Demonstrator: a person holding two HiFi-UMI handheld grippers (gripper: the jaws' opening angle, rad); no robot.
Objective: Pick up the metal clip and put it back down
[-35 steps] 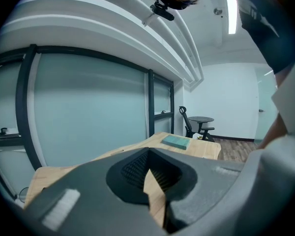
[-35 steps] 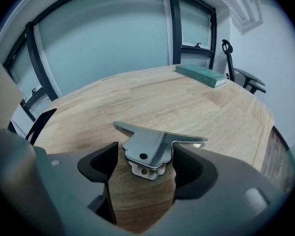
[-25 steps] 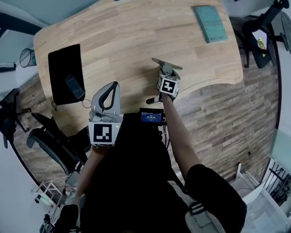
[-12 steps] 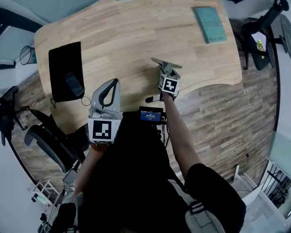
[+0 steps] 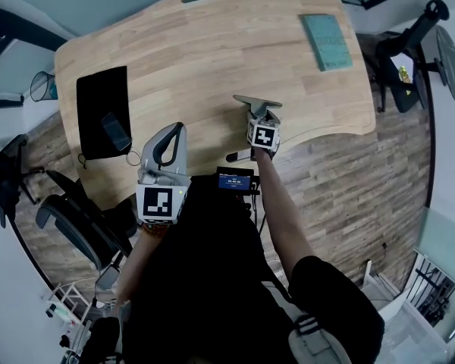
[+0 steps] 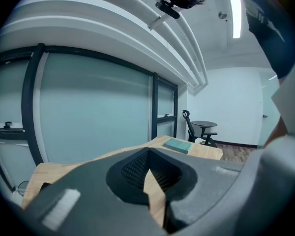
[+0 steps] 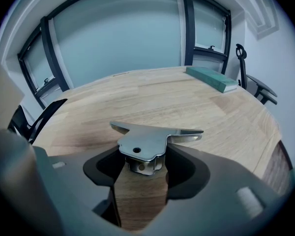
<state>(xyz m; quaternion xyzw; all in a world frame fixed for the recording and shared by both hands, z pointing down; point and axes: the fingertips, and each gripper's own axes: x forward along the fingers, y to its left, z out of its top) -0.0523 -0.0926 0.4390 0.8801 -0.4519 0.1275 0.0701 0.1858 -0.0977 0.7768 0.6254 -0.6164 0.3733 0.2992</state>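
The metal clip (image 5: 256, 101) is a shiny steel piece with two flat wings (image 7: 152, 136). My right gripper (image 5: 262, 117) is shut on its lower part (image 7: 141, 165), over the front half of the wooden table (image 5: 212, 51). The clip's wings lie level above the jaws, with a shadow on the wood beneath them. I cannot tell whether the clip touches the table. My left gripper (image 5: 179, 129) is at the table's near edge, to the left of the clip. Its jaws (image 6: 148, 167) are shut with nothing in them.
A green book (image 5: 327, 40) lies at the table's far right (image 7: 210, 77). A black mat (image 5: 102, 112) with a phone (image 5: 115, 132) on it covers the left end. A dark pen (image 5: 238, 156) lies by the near edge. Office chairs (image 5: 413, 44) stand beyond the right end.
The right gripper, still shut on the clip, has shifted slightly left and farther over the table. The left gripper has barely moved.
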